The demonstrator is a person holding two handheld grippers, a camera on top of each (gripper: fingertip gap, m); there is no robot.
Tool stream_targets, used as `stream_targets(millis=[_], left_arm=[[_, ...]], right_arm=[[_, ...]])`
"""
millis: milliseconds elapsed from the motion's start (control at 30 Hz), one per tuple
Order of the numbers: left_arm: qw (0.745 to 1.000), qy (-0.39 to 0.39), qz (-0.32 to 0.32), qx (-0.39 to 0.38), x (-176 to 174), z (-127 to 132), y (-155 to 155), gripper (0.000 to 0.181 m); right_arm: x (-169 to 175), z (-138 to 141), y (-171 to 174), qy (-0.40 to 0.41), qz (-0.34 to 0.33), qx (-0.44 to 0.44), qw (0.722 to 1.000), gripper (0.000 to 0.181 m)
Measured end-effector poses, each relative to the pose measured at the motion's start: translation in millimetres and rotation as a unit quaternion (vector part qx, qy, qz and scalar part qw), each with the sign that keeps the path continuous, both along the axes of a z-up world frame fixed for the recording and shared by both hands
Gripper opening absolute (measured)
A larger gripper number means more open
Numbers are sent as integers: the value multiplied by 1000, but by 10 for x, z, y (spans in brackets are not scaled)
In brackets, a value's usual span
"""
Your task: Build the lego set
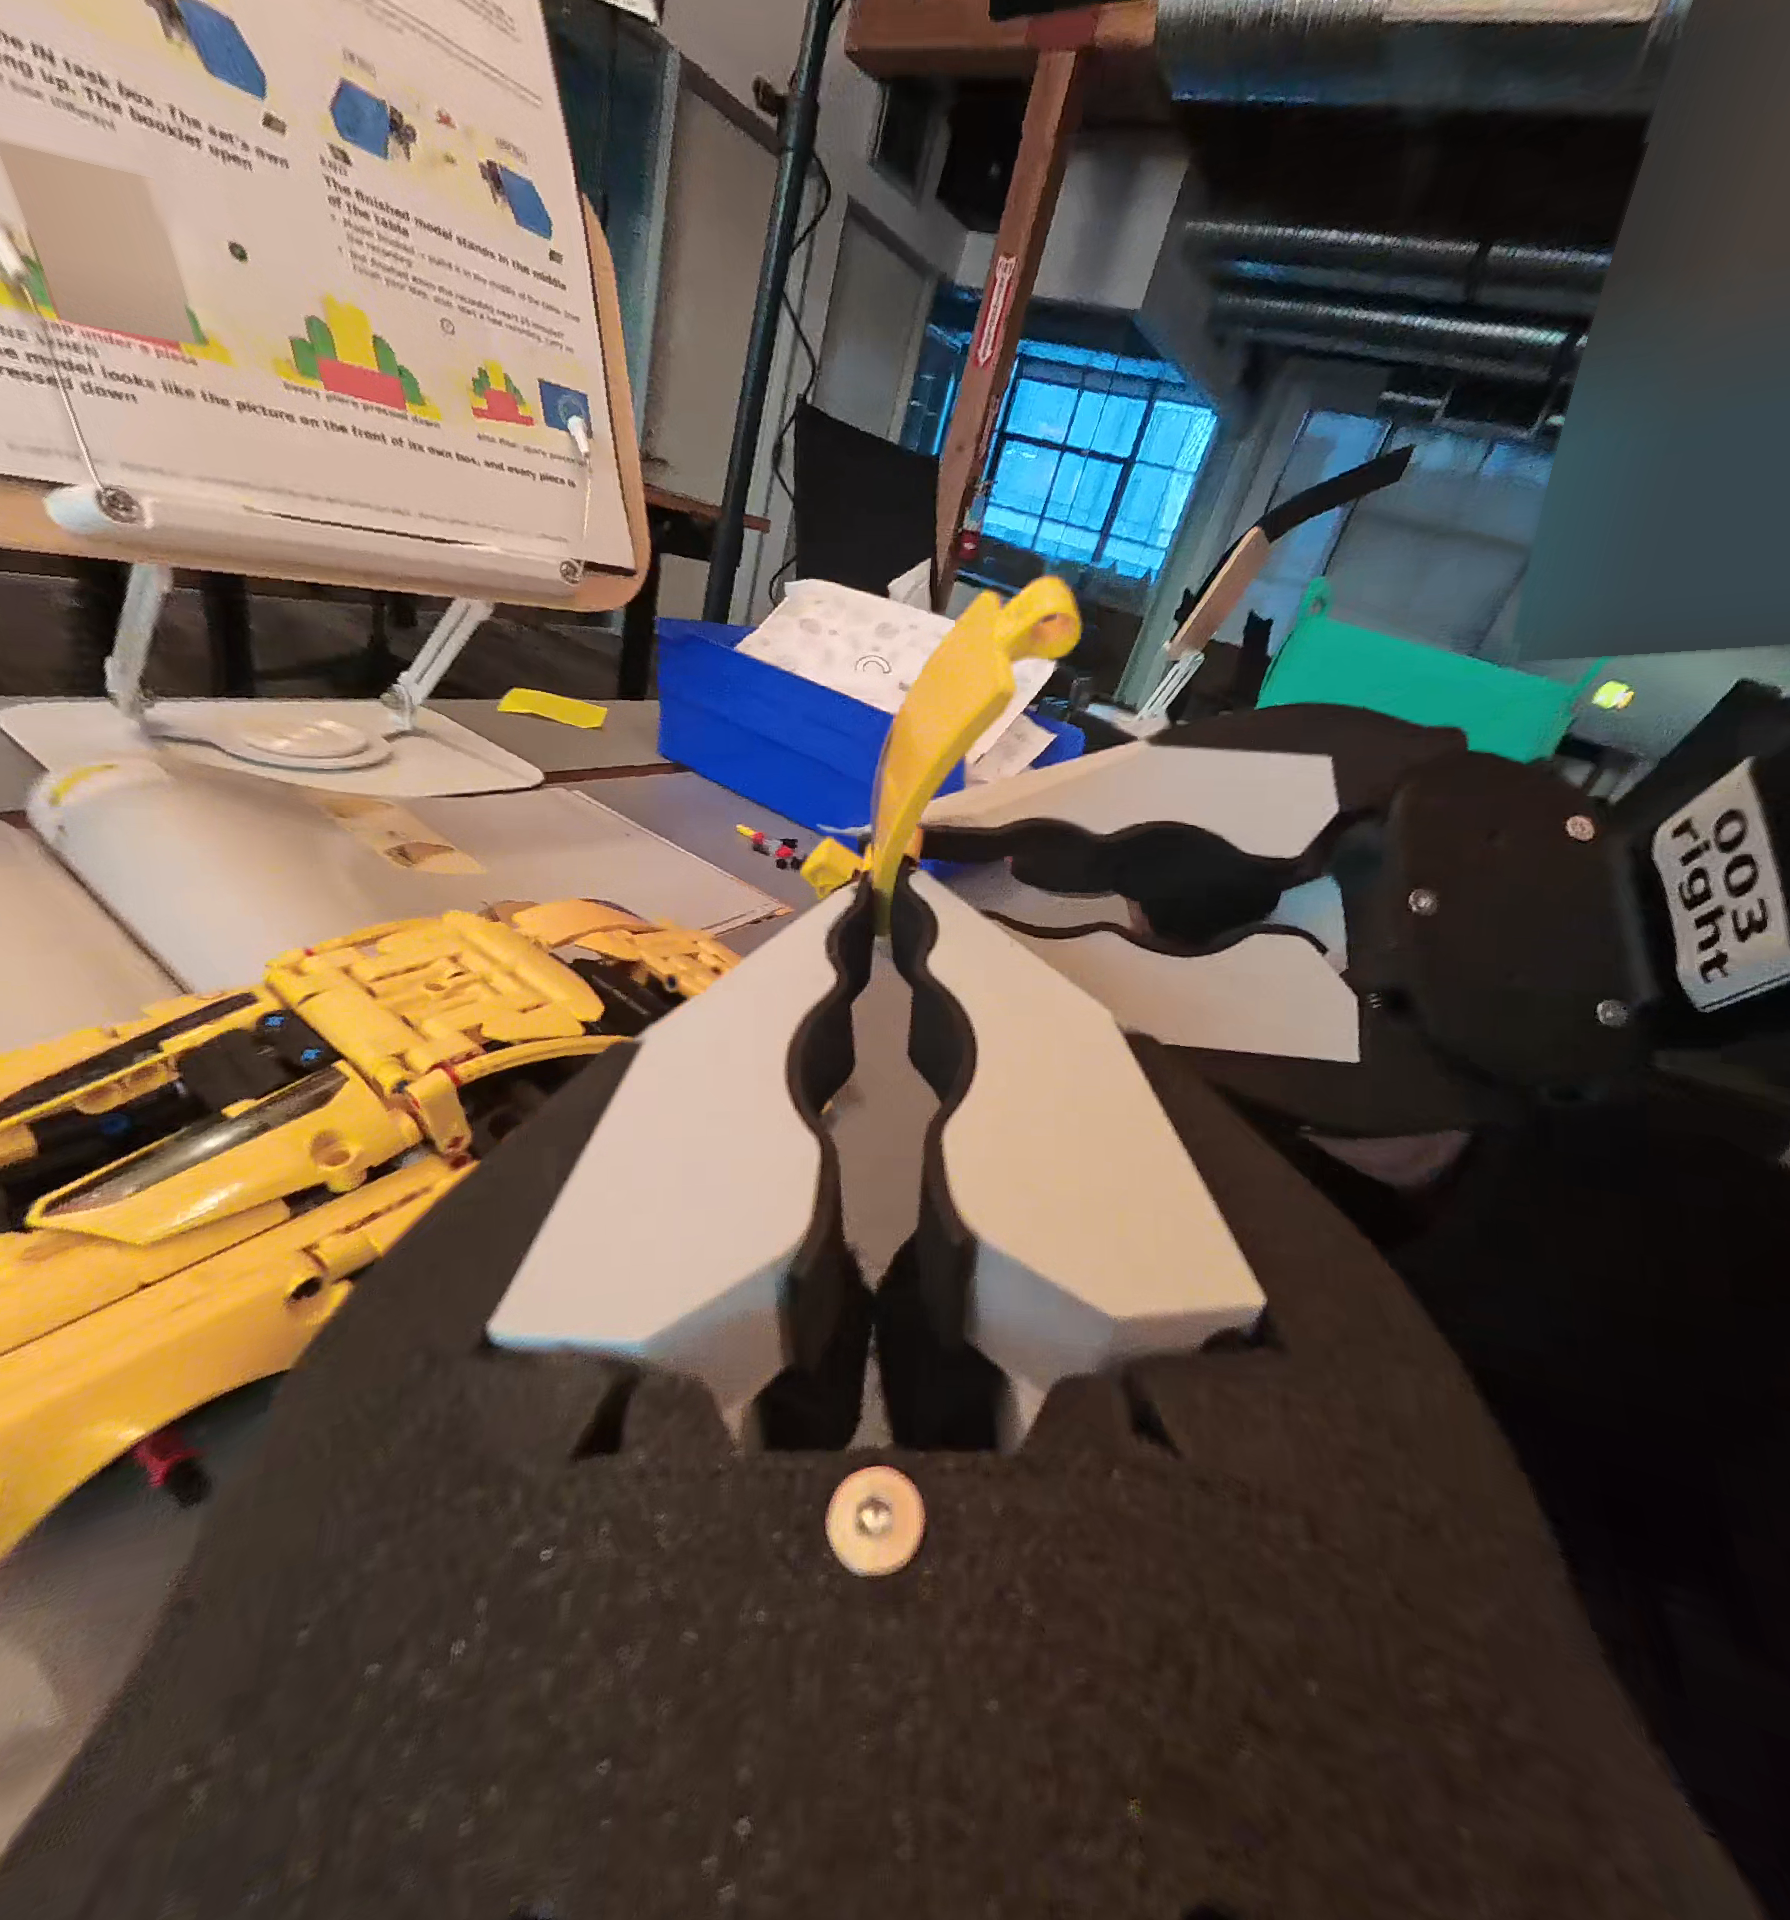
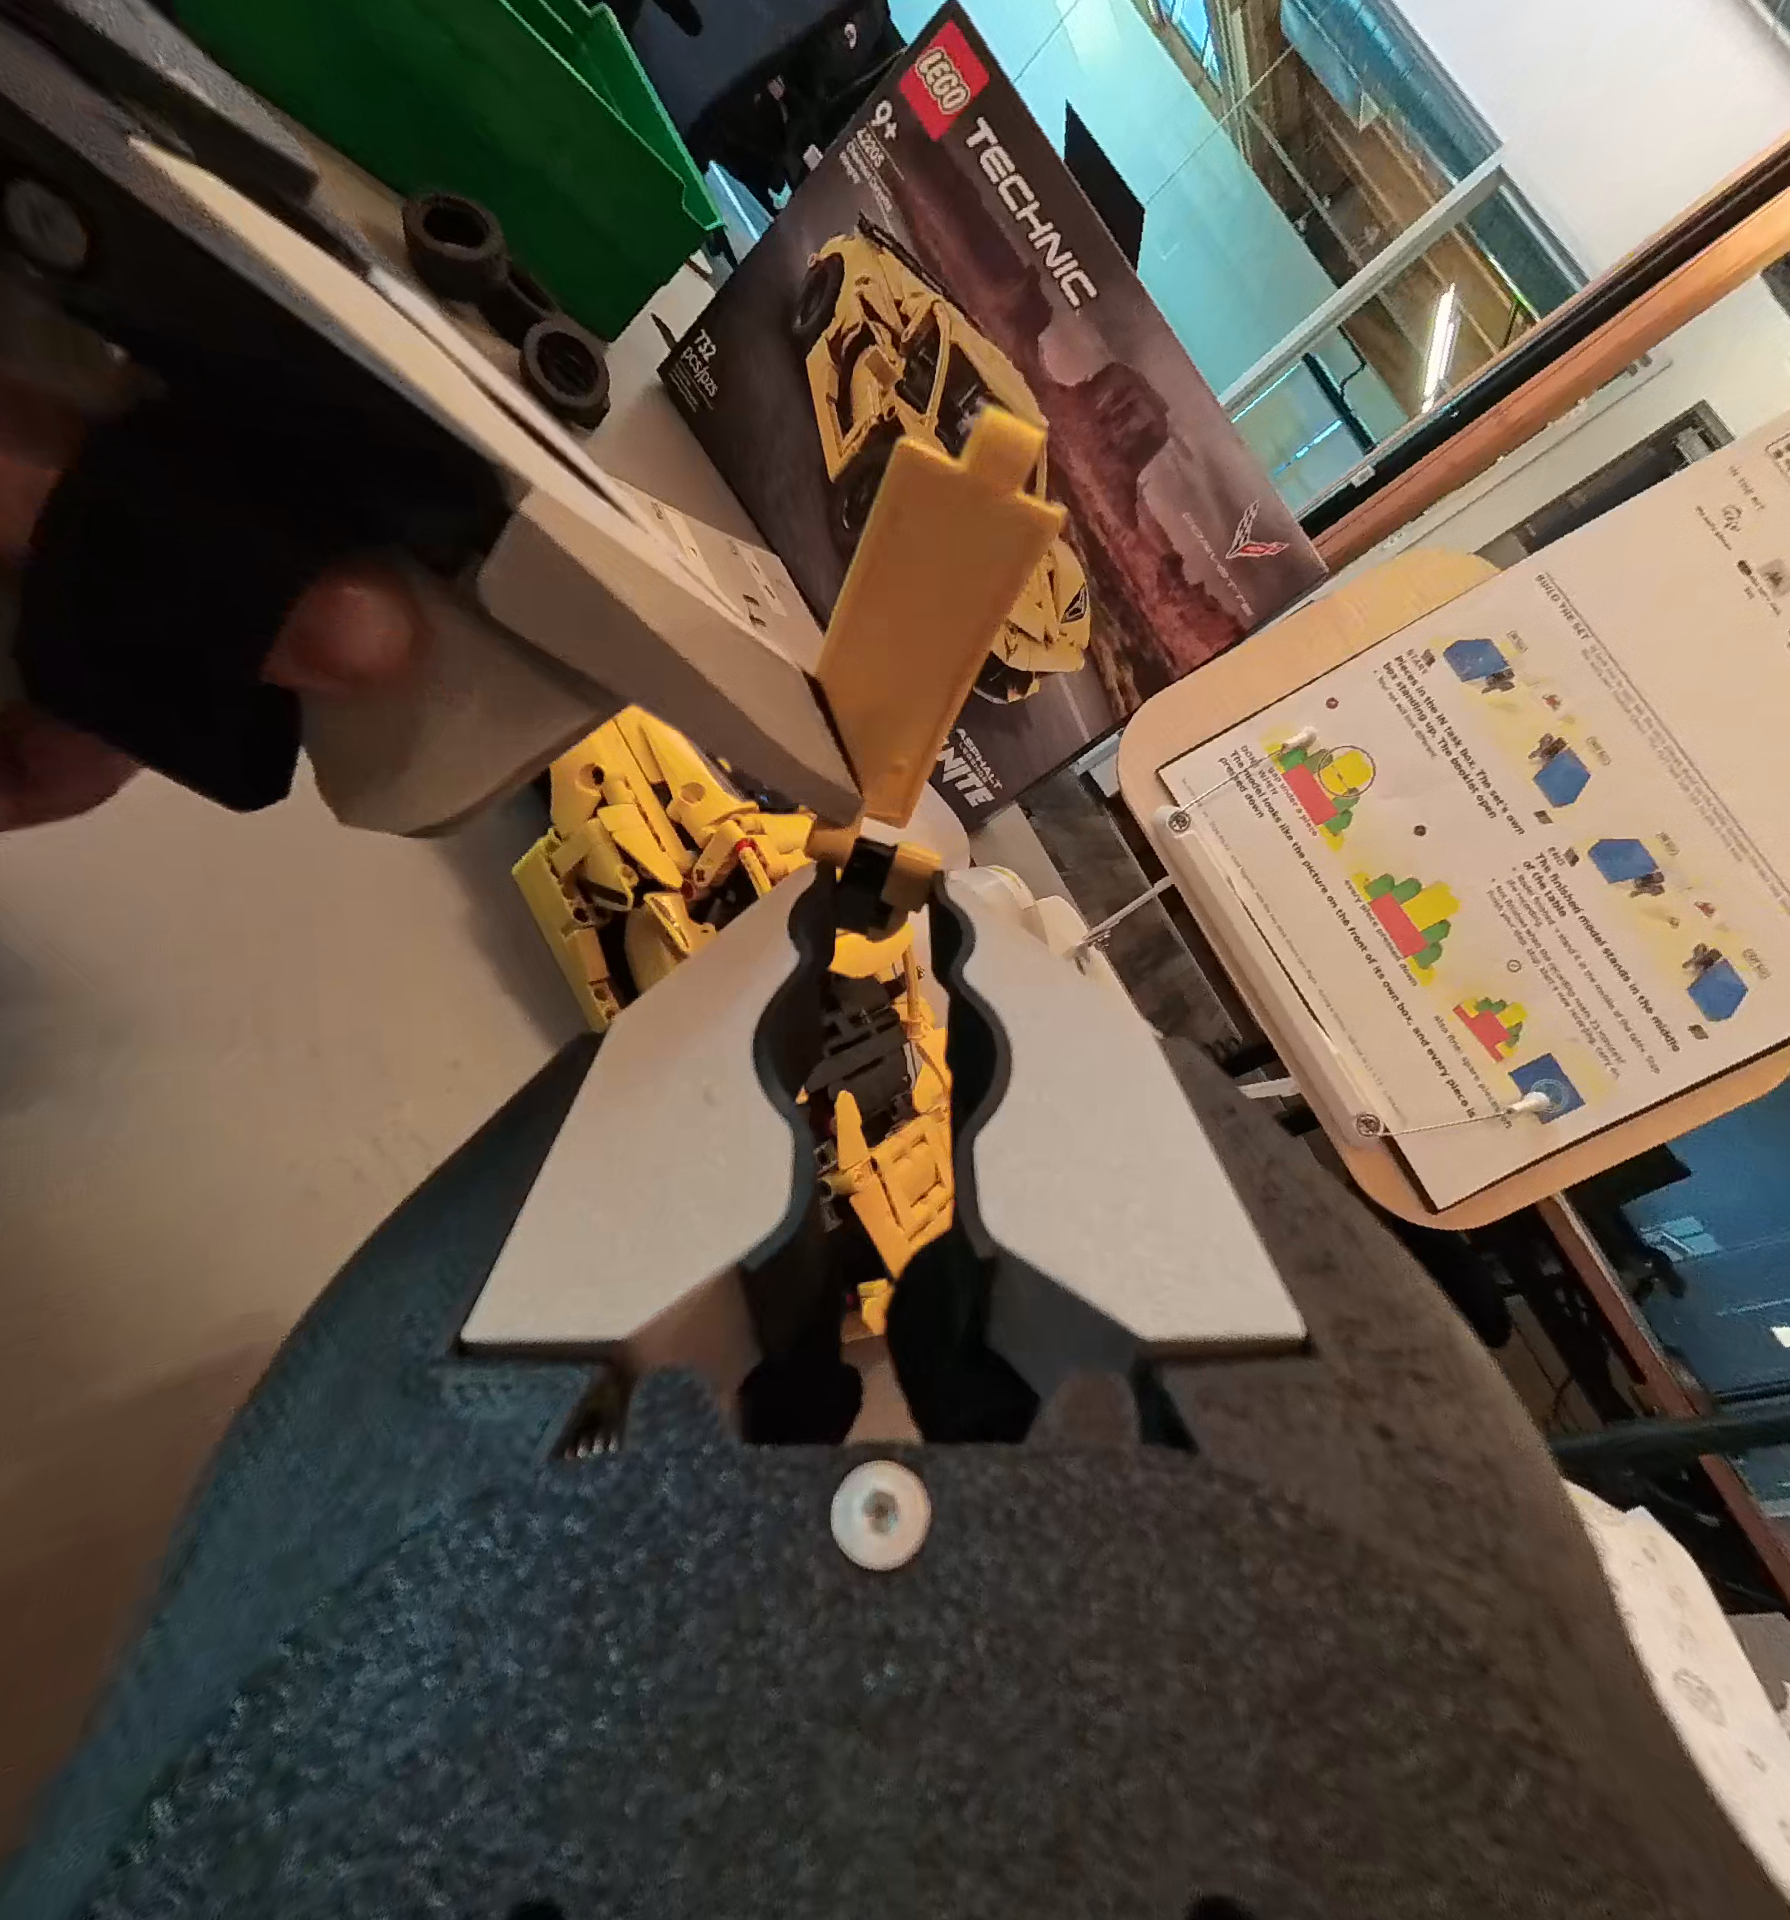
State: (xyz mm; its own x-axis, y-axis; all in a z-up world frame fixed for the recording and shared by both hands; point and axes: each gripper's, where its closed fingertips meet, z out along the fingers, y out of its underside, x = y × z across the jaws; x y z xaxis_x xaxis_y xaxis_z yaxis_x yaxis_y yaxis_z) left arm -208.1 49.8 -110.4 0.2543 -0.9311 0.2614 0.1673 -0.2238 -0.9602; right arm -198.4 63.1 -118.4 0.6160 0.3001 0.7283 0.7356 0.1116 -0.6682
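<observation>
My left gripper (image 1: 875, 904) is shut on the lower end of a long yellow curved panel (image 1: 953, 707), which sticks up from its tips. My right gripper (image 1: 932, 831) comes in from the right, tips meeting the left one's. In the right wrist view the right gripper (image 2: 878, 883) is shut on a small yellow and black piece (image 2: 886, 868) right at the foot of the panel (image 2: 932, 613). The left gripper (image 2: 839, 769) reaches in from the upper left. The yellow car model (image 1: 351, 1039) lies on the table, below and left of both grippers; it also shows behind the fingers (image 2: 642, 862).
An open instruction booklet (image 1: 299, 862) lies behind the car. A sheet on a stand (image 1: 278, 260) stands at the back left. A blue bin (image 1: 756, 727) with paper bags is behind the grippers. The set's box (image 2: 1026, 364), black tyres (image 2: 564, 369) and a green bin (image 2: 475, 125) stand beyond. The tips of both grippers are at nearly the same place.
</observation>
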Motion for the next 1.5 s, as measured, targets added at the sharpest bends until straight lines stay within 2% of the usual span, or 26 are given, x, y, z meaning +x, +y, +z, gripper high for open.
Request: stream_targets(millis=[133, 300, 400, 467, 700, 867, 1000, 1100, 1233, 1300, 1400, 1500], left_arm=[[1000, -13, -1, -23, -5, 4, 23, 2], [998, -33, -21, -53, 1, 16, 9, 2], [998, -31, -17, -45, 5, 24, -5, 2], [999, -20, -1, -26, -3, 26, 2, 2], [998, 16, 51, 40, -1, 44, 9, 2], [997, 27, 61, 48, 0, 33, 18, 2], [983, 75, 99, 136, -1, 45, 4, 3], [979, 84, 98, 159, 4, 48, -5, 2], [994, 46, 47, 89, -1, 33, 8, 2], [998, 16, 23, 50, -39, 56, 25, 2], [999, -14, -27, -18, -55, 31, 24, 3], [997, -33, -54, -44, -73, 52, 17, 2]], right_arm=[[-13, -3, 21, 12, -10, 8, 1000, 17], [-104, -20, -4, 63, 23, -29, 997, 37], [-81, 13, -1, 78, 17, -28, 996, 29], [-63, 17, 9, 90, 10, -35, 995, 23], [-55, 10, 28, 113, -4, -62, 992, 21], [-43, -11, 36, 89, -17, -60, 994, 20], [-46, -27, 25, 98, 0, -76, 992, 13], [-46, -10, 24, 117, 3, -76, 990, 19], [-61, -29, 20, 153, 24, -94, 983, 21], [-50, -58, -7, 164, 45, -111, 979, 11], [-54, -88, -26, 166, 58, -119, 977, 6], [-129, -93, -77, 159, 85, -118, 976, 0]])
